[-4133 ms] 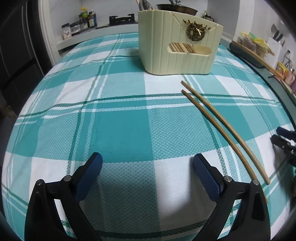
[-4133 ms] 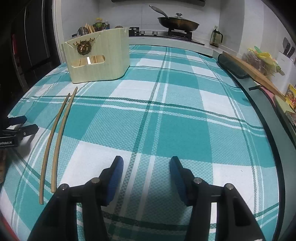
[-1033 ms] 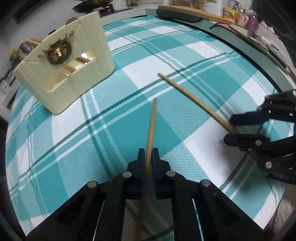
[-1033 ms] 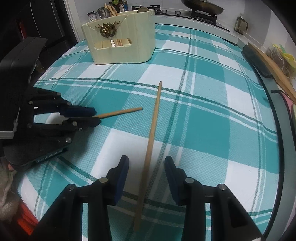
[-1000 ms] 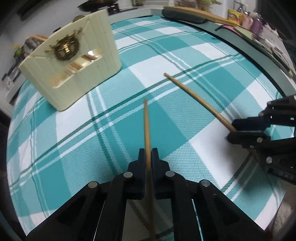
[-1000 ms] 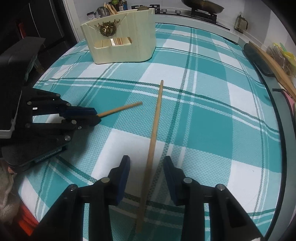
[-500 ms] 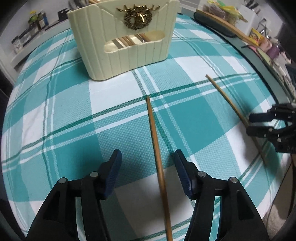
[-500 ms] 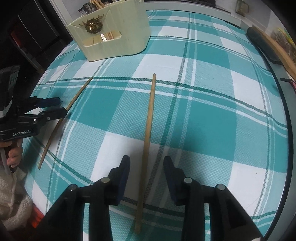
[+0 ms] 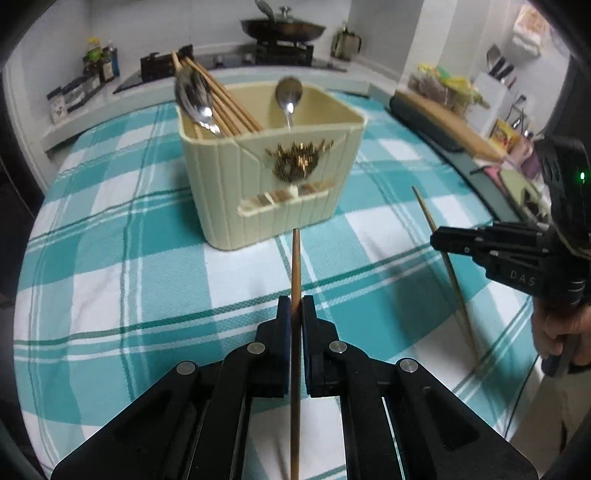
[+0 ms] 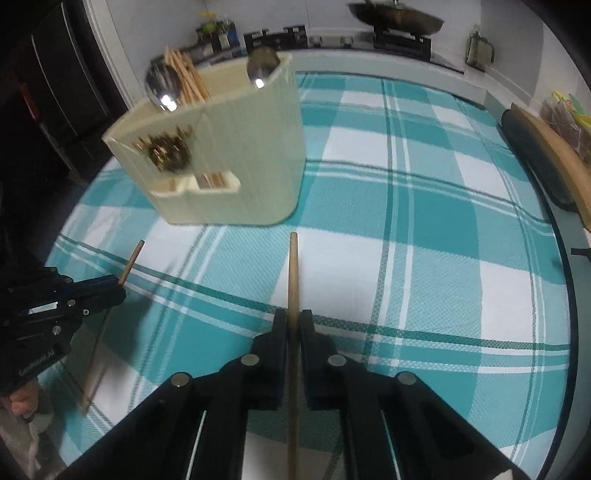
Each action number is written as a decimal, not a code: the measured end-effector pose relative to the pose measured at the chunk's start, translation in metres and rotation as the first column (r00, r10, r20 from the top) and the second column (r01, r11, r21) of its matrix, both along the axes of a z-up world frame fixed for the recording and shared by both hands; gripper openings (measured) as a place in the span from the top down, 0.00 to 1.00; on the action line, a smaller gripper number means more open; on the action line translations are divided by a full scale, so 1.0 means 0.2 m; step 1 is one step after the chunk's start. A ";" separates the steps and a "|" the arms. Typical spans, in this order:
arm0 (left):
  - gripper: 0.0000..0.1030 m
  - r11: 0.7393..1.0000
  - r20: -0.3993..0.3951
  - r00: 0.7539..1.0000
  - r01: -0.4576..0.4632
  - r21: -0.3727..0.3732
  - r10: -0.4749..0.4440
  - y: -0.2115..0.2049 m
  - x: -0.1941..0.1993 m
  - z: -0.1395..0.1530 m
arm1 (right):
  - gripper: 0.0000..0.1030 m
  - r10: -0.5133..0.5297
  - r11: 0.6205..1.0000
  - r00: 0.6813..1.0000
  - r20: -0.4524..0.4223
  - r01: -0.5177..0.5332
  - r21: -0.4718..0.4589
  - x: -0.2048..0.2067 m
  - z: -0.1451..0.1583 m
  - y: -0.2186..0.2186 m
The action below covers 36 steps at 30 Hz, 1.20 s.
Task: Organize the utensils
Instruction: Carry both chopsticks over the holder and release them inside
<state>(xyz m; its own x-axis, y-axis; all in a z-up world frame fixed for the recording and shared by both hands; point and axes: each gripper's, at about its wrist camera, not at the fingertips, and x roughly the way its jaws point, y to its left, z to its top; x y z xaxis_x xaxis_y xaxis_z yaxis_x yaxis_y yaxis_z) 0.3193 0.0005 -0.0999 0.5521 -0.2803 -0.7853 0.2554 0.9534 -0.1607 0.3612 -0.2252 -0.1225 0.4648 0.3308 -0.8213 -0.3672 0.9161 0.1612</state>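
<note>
A cream utensil holder (image 9: pixel 273 173) stands on the teal checked tablecloth, holding two spoons (image 9: pixel 194 103) and several wooden chopsticks (image 9: pixel 221 99). My left gripper (image 9: pixel 294 306) is shut on a wooden chopstick (image 9: pixel 295 266) that points at the holder's front. My right gripper (image 10: pixel 293 319) is shut on a second chopstick (image 10: pixel 293 273), which points toward the holder (image 10: pixel 225 147). In the left wrist view the right gripper (image 9: pixel 443 236) shows at the right with its chopstick (image 9: pixel 448 266) raised above the cloth. In the right wrist view the left gripper (image 10: pixel 110 290) shows at the left.
A counter with a stove and a lidded pan (image 9: pixel 282 27) runs behind the table. A wooden board on a dark mat (image 10: pixel 546 147) lies along the right edge. Bottles (image 9: pixel 99 59) stand at the back left. The tablecloth (image 10: pixel 424 221) stretches to the right of the holder.
Both grippers have closed on their chopsticks and lifted them off the cloth. Both have moved closer to the holder, which now looks larger.
</note>
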 end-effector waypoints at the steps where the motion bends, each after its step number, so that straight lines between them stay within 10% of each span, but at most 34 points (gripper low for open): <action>1: 0.97 0.999 0.035 0.999 -0.003 -0.034 0.005 0.03 -0.05 0.06 | 0.93 0.004 1.000 0.999 0.034 -0.005 0.023 -0.05 0.06 -0.02; 16: 0.97 0.985 0.281 0.958 -0.006 -0.170 0.055 0.21 -0.38 0.45 | 0.93 0.049 0.982 0.948 0.313 -0.103 0.159 -0.51 0.57 -0.15; 30: 0.97 0.982 0.305 0.948 -0.035 -0.184 0.091 0.30 -0.37 0.50 | 0.93 0.087 0.990 0.951 0.298 -0.116 0.082 -0.47 0.68 -0.11; 36: 0.97 0.966 0.402 0.903 -0.051 -0.252 0.152 0.36 -0.22 0.79 | 0.93 0.061 0.995 0.924 0.377 -0.087 0.052 -0.31 0.83 -0.08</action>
